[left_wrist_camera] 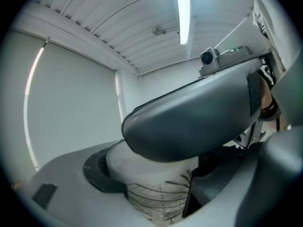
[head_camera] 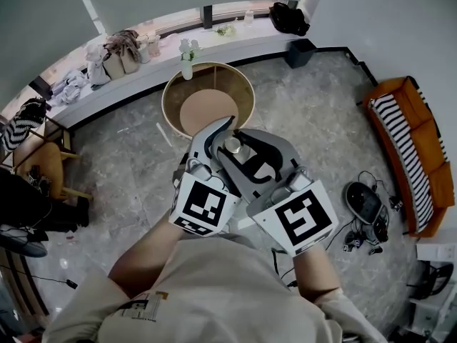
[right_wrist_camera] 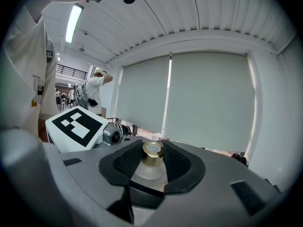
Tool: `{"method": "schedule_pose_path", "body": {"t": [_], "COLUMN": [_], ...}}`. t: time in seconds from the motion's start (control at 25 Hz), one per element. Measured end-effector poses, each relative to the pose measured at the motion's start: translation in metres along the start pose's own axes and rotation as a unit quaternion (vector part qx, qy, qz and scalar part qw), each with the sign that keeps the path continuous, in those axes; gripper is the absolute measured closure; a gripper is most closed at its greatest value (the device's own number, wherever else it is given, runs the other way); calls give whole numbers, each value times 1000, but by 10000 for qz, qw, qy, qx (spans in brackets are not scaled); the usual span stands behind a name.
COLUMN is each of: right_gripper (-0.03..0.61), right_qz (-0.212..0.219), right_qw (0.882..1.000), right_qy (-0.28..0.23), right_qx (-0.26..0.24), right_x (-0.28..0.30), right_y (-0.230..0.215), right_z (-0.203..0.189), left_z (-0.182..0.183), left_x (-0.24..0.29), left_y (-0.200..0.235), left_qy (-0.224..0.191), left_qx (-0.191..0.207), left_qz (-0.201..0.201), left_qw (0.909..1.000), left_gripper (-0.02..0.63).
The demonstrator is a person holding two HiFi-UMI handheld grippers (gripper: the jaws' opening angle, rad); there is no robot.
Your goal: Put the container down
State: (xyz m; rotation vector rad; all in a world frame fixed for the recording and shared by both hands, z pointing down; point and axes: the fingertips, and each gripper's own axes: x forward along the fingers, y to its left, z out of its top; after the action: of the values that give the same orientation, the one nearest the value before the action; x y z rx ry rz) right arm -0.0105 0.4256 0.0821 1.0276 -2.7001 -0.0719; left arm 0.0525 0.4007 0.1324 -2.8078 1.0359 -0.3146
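A small frosted container with a gold neck is held up in the air between both grippers, in front of the person's chest. In the right gripper view the gold neck stands between the two black pads, and my right gripper is closed on the container's shoulder. In the left gripper view the container's white body, marked with dark leaf lines, sits between the pads of my left gripper, which grips it. The right gripper's grey jaw crosses over it there. In the head view, left gripper and right gripper overlap.
A round wooden table stands below and ahead on the stone floor, with a white bottle at its far rim. An orange sofa lies to the right, a wooden chair to the left. Gear lies on the floor.
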Motion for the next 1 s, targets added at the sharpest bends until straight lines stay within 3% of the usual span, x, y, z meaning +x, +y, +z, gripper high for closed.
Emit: {"method": "schedule_pose_path", "body": {"t": [0.36, 1.0], "right_gripper": [439, 439], "right_qz": [47, -165], "right_qw": [10000, 9999], "right_qy": [-39, -3], "right_qx": [64, -22], "right_x": [-9, 63], "right_y": [-16, -71], "right_z": [-12, -27], "left_z": [-4, -31], "left_x": [20, 73], "left_y": [-11, 56], "left_qy": [31, -137], "left_qx": [16, 64], "left_qz": [19, -164], "left_qw": [10000, 9998], "left_gripper": [249, 249]}}
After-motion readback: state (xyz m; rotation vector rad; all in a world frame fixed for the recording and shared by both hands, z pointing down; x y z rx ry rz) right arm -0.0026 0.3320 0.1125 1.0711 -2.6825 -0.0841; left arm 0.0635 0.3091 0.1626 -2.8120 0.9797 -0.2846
